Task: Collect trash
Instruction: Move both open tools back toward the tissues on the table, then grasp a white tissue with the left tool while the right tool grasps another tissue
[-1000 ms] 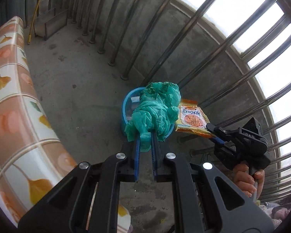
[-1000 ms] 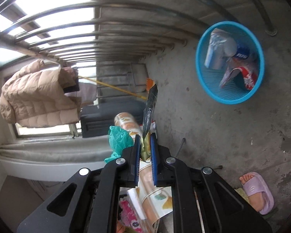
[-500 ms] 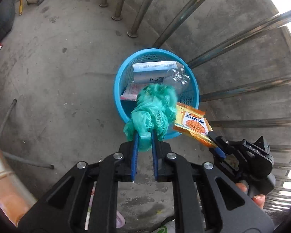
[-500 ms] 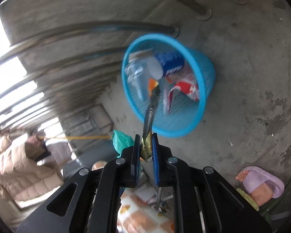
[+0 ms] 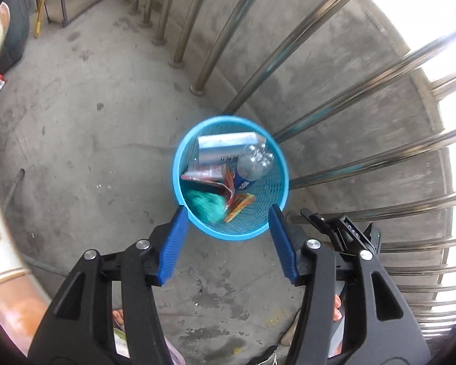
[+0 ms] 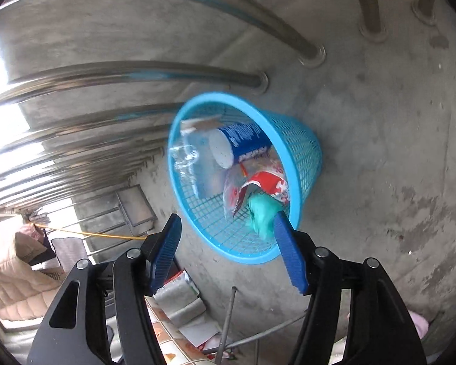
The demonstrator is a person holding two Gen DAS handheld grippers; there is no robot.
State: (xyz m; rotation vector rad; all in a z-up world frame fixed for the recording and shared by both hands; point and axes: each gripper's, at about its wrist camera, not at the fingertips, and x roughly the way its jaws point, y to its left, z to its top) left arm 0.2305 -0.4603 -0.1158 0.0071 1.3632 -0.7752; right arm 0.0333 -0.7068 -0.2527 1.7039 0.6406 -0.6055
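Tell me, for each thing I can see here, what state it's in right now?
left tongs: wide open, empty, above the basket.
right tongs: wide open, empty.
blue basket: upright on the concrete floor, partly filled.
green plastic bag: crumpled, inside the basket.
orange snack packet: inside, beside the bag.
clear bottle: empty, lying among the trash.
Pepsi cup: on its side in the basket.
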